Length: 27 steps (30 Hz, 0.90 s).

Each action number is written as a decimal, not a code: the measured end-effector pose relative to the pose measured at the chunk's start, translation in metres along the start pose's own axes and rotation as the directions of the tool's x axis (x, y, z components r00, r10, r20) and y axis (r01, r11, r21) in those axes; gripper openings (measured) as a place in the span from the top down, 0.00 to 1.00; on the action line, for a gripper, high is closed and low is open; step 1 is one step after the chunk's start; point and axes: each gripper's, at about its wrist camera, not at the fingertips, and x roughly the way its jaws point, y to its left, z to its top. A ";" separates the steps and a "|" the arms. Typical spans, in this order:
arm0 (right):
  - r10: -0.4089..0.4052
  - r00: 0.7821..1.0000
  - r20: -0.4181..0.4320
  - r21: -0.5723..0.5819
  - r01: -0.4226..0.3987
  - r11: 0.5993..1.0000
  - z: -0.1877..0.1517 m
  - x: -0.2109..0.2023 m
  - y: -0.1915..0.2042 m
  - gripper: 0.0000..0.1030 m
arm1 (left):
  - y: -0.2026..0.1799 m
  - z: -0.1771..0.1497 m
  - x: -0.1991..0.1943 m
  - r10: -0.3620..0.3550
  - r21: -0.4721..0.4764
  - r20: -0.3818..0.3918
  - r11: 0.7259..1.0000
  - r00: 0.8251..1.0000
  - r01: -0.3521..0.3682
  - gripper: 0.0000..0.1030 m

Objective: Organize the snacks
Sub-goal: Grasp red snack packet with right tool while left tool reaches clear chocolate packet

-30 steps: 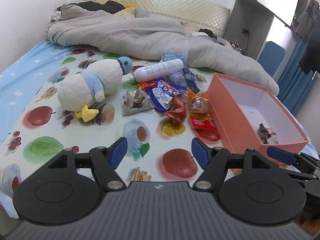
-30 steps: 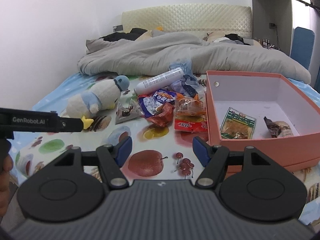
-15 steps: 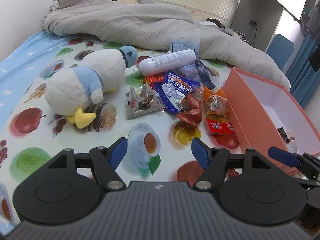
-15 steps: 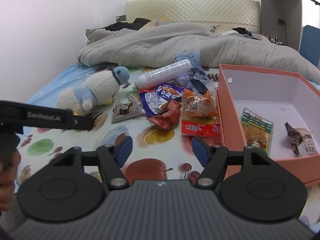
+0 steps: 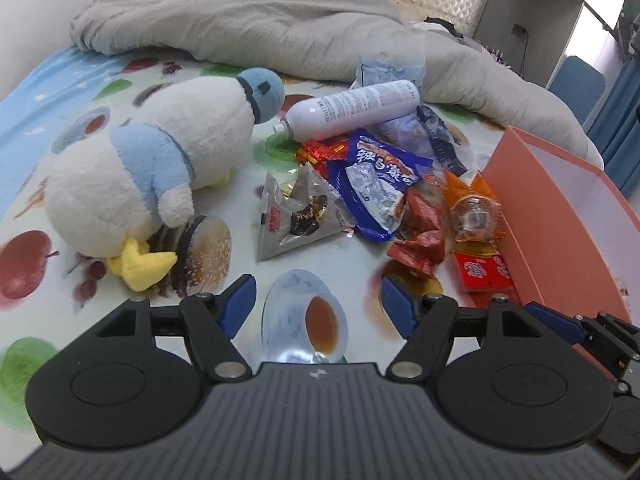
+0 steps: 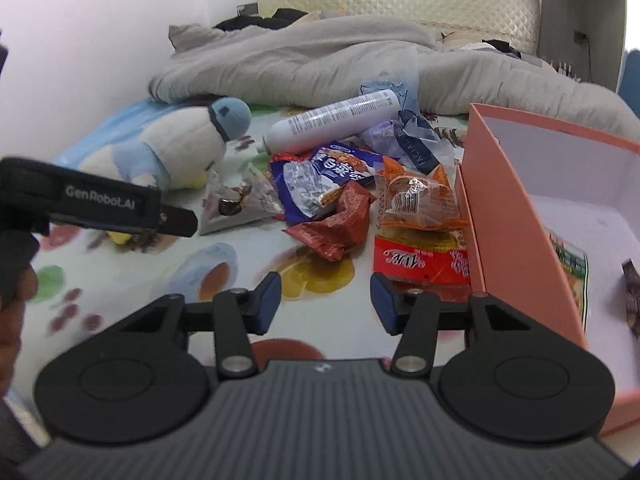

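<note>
- We are seeing the left gripper [image 5: 316, 306] hanging open and empty.
- The right gripper [image 6: 325, 300] is closing on nothing.
- Snacks [image 6: 332, 196] are lying beside the box [image 6: 516, 232]; its contents are partly cut off.

box [image 6: 516, 216]: I lose its right side past the frame edge; near wall hides part of the green packet [image 6: 570, 264].
dark wrapper [image 6: 631, 296]: cut at the edge.
red packet [image 6: 420, 260]: print too blurred to read.
hand [image 6: 14, 320]: mostly out of frame.
</note>
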 end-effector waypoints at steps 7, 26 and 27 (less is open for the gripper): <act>0.008 1.000 0.005 -0.052 -0.008 0.999 0.008 0.039 0.006 0.50 | 0.006 0.016 0.044 0.024 0.007 -0.004 1.000 1.000 -0.024 0.28; -0.033 0.999 0.021 -0.383 0.039 0.923 0.004 0.080 0.035 0.85 | 0.000 0.033 0.108 0.073 0.079 -0.034 0.994 0.997 -0.070 0.29; -0.035 0.999 0.016 -0.388 0.039 0.921 0.004 0.080 0.036 0.85 | -0.001 0.033 0.109 0.078 0.083 -0.032 0.994 0.996 -0.076 0.31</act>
